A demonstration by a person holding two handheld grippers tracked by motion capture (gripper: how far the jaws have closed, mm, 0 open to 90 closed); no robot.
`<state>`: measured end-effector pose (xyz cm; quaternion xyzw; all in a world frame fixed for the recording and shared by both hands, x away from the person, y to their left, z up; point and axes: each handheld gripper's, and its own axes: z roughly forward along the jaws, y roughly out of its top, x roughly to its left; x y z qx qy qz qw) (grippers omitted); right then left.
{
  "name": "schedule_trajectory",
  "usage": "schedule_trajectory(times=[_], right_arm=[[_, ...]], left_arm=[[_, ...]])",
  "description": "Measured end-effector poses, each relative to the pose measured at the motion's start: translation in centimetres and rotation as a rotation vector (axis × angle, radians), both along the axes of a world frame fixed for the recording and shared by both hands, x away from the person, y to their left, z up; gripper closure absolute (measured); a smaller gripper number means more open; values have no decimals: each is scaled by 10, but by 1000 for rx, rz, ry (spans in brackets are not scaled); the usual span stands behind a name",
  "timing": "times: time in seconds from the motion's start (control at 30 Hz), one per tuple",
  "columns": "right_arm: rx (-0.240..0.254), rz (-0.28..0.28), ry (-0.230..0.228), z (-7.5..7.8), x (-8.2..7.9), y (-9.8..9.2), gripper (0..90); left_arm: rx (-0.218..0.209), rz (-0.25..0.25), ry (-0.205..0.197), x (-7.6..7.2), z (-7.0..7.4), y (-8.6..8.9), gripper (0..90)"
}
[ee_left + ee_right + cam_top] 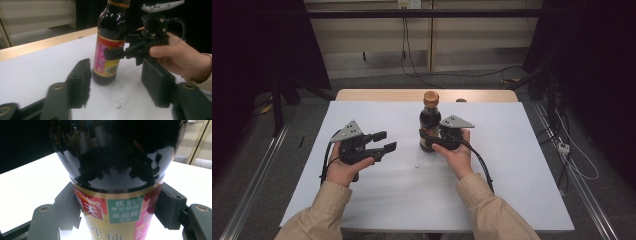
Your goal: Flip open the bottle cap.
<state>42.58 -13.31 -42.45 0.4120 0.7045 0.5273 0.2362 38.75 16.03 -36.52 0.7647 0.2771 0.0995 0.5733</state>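
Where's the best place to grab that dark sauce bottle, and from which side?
Grip the bottle around its straight labelled body, coming in level from the side. It stands upright and the body is round and even there, probably a steadier hold than the narrow neck. The right gripper has its jaws on either side of the label.

The bottle (430, 122) is dark, near black and glossy, with an orange-brown cap (430, 98). Its label (117, 216) is yellow-gold with a red patch, a green panel of pale characters and a pink strip at one side (a gold band edges its top). Both the left gripper (382, 141) and the right gripper (428, 139) are black, each topped by a grey plate. The table (512, 165) is white with a pale wood far edge. The sleeves (319, 212) are beige.
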Motion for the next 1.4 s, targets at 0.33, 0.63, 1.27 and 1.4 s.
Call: schedule_trajectory(times=[0.33,0.63,1.27,1.4], right_arm=[[-12,5,1,-1,0,0,302],[-20,6,1,-1,0,0,303],[-22,17,17,-2,1,-1,303],[-23,16,18,-2,1,-1,302]], left_arm=[[17,-3,-1,16,15,-15,493],[4,-49,35,30,27,-27,720],[48,-51,49,48,51,-45,898],[60,-67,54,51,57,-49,900]])
